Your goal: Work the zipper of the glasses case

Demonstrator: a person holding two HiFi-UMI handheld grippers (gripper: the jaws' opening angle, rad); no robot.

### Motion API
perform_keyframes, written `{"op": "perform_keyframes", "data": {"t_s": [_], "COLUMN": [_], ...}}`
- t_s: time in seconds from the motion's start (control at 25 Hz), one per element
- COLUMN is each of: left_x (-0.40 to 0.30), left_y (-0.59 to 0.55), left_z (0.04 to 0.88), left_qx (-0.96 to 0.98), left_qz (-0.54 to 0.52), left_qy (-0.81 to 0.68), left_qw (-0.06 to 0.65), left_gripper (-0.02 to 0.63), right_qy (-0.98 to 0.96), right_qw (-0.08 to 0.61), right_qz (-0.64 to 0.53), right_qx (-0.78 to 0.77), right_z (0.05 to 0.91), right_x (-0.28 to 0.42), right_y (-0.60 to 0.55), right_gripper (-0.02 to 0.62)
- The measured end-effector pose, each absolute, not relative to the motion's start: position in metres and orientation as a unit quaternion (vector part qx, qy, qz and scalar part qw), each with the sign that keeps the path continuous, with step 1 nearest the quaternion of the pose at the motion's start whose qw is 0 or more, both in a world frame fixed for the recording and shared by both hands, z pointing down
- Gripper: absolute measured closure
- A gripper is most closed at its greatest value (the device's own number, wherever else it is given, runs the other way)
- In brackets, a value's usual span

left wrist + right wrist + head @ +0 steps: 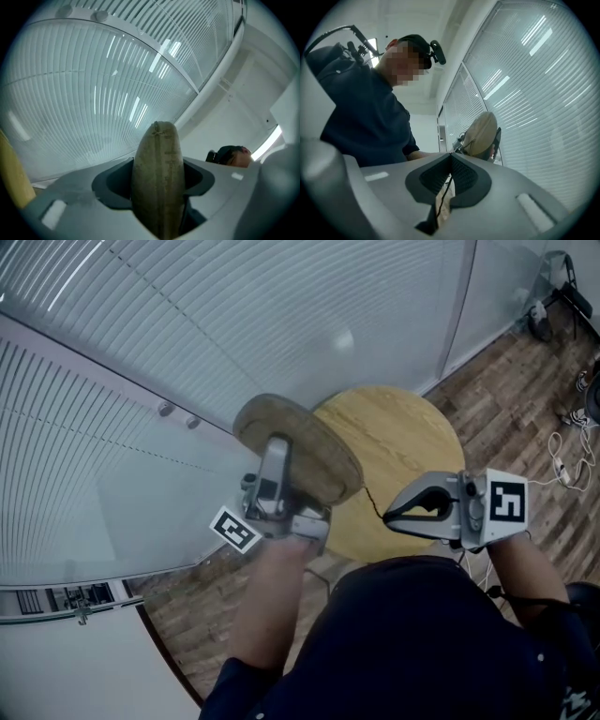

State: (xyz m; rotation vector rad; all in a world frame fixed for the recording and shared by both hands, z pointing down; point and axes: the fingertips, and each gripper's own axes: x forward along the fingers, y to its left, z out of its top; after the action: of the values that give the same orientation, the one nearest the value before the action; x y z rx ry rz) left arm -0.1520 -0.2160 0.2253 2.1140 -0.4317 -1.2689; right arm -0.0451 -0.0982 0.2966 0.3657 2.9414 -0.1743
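right gripper (450,157) pinches thin cord (445,194) from glasses case (480,133).

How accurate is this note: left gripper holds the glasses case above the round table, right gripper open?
Wrong on the right gripper: the right gripper view shows its jaws shut on a thin dark cord leading to the glasses case. The left gripper does hold the case above the round table.

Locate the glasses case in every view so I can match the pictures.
Head view: glasses case at centre, overlapping the round table, clamped in the left gripper.
Left gripper view: bottom centre, edge-on between the jaws.
Right gripper view: just right of centre, beyond the right gripper, which pinches a thin black cord running towards it.
Shared landmark: slatted blinds.
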Motion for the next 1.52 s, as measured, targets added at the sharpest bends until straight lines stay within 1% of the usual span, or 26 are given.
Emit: {"op": "perform_keyframes", "data": {"t_s": [0.16, 0.32, 0.36, 0.48, 0.52, 0.64, 0.92, 1.0, 1.16, 1.2, 1.24, 1.28, 1.4, 1.52], "left_x": [-0.133, -0.119, -0.119, -0.123, -0.128, -0.139, -0.118, -0.115, -0.113, -0.114, -0.115, -0.116, -0.119, -0.114], "left_y": [-0.225, -0.227, -0.228, -0.227, -0.227, -0.230, -0.231, -0.230, -0.226, -0.227, -0.228, -0.229, -0.230, -0.231], "left_z": [0.232, 0.229, 0.227, 0.226, 0.228, 0.231, 0.237, 0.237, 0.241, 0.245, 0.249, 0.251, 0.260, 0.285], "left_qx": [0.788, 0.775, 0.772, 0.768, 0.769, 0.771, 0.775, 0.786, 0.823, 0.826, 0.826, 0.827, 0.838, 0.862], "left_qz": [-0.492, -0.501, -0.502, -0.501, -0.499, -0.495, -0.481, -0.468, -0.420, -0.411, -0.405, -0.399, -0.362, -0.278], "left_qy": [-0.172, -0.176, -0.178, -0.185, -0.187, -0.189, -0.191, -0.192, -0.220, -0.231, -0.240, -0.248, -0.279, -0.324], "left_qw": [0.329, 0.344, 0.347, 0.352, 0.353, 0.354, 0.363, 0.355, 0.314, 0.310, 0.309, 0.309, 0.298, 0.273], "left_gripper": [0.316, 0.314, 0.314, 0.315, 0.316, 0.316, 0.316, 0.314, 0.313, 0.311, 0.311, 0.311, 0.310, 0.310], "right_qy": [0.991, 0.992, 0.993, 0.991, 0.991, 0.989, 0.981, 0.982, 0.990, 0.990, 0.990, 0.989, 0.990, 0.992], "right_qw": [0.057, 0.043, 0.025, -0.081, -0.090, -0.082, -0.098, -0.091, -0.082, -0.085, -0.089, -0.093, -0.096, -0.098], "right_qz": [-0.009, 0.039, 0.041, 0.020, 0.024, 0.050, 0.100, 0.091, 0.037, 0.024, 0.011, -0.001, -0.017, -0.029], "right_qx": [0.117, 0.113, 0.110, 0.100, 0.101, 0.108, 0.133, 0.141, 0.113, 0.110, 0.112, 0.113, 0.099, 0.076], "right_z": [0.305, 0.301, 0.303, 0.333, 0.336, 0.335, 0.339, 0.339, 0.357, 0.365, 0.370, 0.374, 0.378, 0.387], "right_x": [-0.041, -0.049, -0.052, -0.056, -0.063, -0.086, -0.087, -0.088, -0.085, -0.083, -0.080, -0.076, -0.066, -0.055], "right_y": [-0.095, -0.087, -0.086, -0.084, -0.084, -0.083, -0.077, -0.077, -0.081, -0.080, -0.078, -0.077, -0.080, -0.090], "right_gripper": [0.588, 0.588, 0.588, 0.586, 0.588, 0.588, 0.588, 0.588, 0.577, 0.523, 0.374, 0.319, 0.319, 0.319]}}
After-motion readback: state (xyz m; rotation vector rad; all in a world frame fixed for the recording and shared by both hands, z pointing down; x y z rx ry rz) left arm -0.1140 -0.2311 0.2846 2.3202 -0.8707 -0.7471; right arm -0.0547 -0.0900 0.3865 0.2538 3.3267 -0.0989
